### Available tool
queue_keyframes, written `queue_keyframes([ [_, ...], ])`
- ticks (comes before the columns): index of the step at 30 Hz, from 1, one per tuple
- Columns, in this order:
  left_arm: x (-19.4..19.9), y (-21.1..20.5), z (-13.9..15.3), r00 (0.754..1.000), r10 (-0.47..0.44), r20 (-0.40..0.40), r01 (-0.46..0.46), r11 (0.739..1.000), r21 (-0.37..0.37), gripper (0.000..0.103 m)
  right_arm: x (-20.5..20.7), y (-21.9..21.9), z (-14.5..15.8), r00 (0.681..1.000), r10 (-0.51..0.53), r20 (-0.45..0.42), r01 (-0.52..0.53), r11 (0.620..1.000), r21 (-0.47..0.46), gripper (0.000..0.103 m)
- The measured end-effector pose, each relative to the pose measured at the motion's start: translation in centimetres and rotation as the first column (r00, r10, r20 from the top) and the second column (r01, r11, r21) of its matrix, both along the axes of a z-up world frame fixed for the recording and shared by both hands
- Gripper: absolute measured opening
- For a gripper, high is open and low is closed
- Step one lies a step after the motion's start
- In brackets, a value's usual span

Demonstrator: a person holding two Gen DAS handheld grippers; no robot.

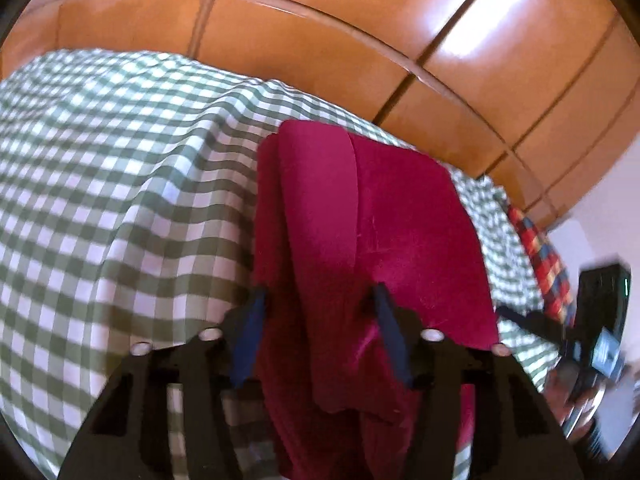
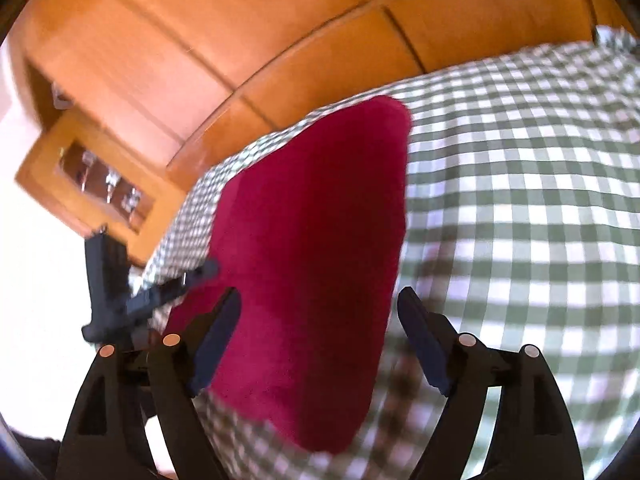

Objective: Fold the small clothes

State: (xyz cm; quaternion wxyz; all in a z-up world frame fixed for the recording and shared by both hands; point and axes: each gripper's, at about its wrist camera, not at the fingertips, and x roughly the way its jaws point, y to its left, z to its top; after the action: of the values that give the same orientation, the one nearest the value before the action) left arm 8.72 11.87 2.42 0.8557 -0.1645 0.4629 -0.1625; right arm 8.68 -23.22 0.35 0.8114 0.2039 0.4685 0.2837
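We see the left gripper (image 1: 320, 300) with its blue fingers (image 1: 250, 336) spread apart, empty, straddling a folded crimson garment (image 1: 384, 236) that lies flat on the green-and-white checked cloth (image 1: 120, 184). The garment runs forward from between the fingers, one flap lapped over its left half. The right gripper (image 2: 320, 304) is spread too, holding nothing; the garment lies between its fingers and ahead, nearer the left one. Beyond the cloth, ahead of both grippers, stand orange wooden cabinet doors (image 1: 320, 32). The other gripper shows blurred at each frame's edge.

Crimson garment (image 1: 360, 216) on green-and-white checked cloth (image 1: 120, 184).
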Motion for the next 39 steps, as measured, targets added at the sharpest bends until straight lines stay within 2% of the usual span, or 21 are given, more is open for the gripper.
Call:
queue_keyframes([
  [2, 0.2, -0.1, -0.8, 1.0, -0.024, -0.01, 0.024, 1.0, 0.018, 0.045, 1.6, 0.4, -1.0, 1.0, -0.008, -0.029, 0.008, 1.0, 0.001, 0.079],
  [7, 0.5, 0.7, -1.9, 0.999, -0.05, -0.014, 0.049, 0.998, -0.028, 0.045, 4.0, 3.0, -3.6, 0.993, 0.067, -0.097, -0.061, 0.996, 0.068, 0.079],
  [9, 0.7, 1.0, -2.4, 0.998, -0.051, -0.025, 0.05, 0.998, -0.049, 0.045, 4.6, 3.9, -4.5, 0.99, 0.083, -0.117, -0.073, 0.993, 0.091, 0.076],
  [12, 0.9, 1.4, -3.2, 0.998, -0.046, -0.031, 0.042, 0.994, -0.102, 0.042, 4.9, 4.9, -4.8, 0.988, 0.095, -0.119, -0.084, 0.992, 0.096, 0.063],
  [14, 0.7, 1.9, -3.5, 0.999, -0.042, -0.025, 0.038, 0.989, -0.143, 0.034, 4.5, 5.2, -4.1, 0.99, 0.102, -0.102, -0.093, 0.992, 0.083, 0.049],
  [16, 0.4, 2.0, -3.1, 0.999, -0.046, -0.002, 0.045, 0.984, -0.173, 0.025, 3.5, 5.2, -2.6, 0.992, 0.114, -0.058, -0.11, 0.992, 0.064, 0.043],
  [18, 0.0, 1.5, -2.6, 0.998, -0.057, 0.019, 0.059, 0.984, -0.166, 0.023, 2.3, 5.3, -0.6, 0.992, 0.123, 0.006, -0.123, 0.992, 0.034, 0.041],
  [21, 0.2, 0.2, -2.0, 0.996, -0.084, 0.031, 0.089, 0.981, -0.172, 0.022, 2.1, 4.5, 1.3, 0.994, 0.095, 0.056, -0.096, 0.995, 0.011, 0.04],
  [24, 1.2, -2.4, -1.2, 0.991, -0.124, 0.051, 0.131, 0.972, -0.194, 0.021, 1.0, 1.9, 3.3, 0.993, 0.033, 0.112, -0.032, 0.999, -0.015, 0.04],
  [28, 3.6, -8.7, 0.5, 0.972, -0.219, 0.086, 0.231, 0.955, -0.187, 0.02, 0.5, -3.6, 5.6, 0.982, -0.081, 0.171, 0.088, 0.996, -0.03, 0.04],
  [32, 6.3, -16.9, 2.7, 0.939, -0.322, 0.12, 0.338, 0.928, -0.158, 0.019, -0.6, -10.8, 7.3, 0.945, -0.245, 0.215, 0.252, 0.968, -0.008, 0.04],
  [35, 7.6, -23.1, 3.6, 0.909, -0.399, 0.125, 0.412, 0.905, -0.109, 0.019, -1.4, -15.2, 6.8, 0.911, -0.348, 0.221, 0.357, 0.934, -0.002, 0.04],
  [39, 7.7, -30.4, 2.7, 0.863, -0.499, 0.077, 0.501, 0.865, -0.006, 0.018, -3.6, -22.0, 3.3, 0.859, -0.488, 0.152, 0.499, 0.866, -0.038, 0.04],
])
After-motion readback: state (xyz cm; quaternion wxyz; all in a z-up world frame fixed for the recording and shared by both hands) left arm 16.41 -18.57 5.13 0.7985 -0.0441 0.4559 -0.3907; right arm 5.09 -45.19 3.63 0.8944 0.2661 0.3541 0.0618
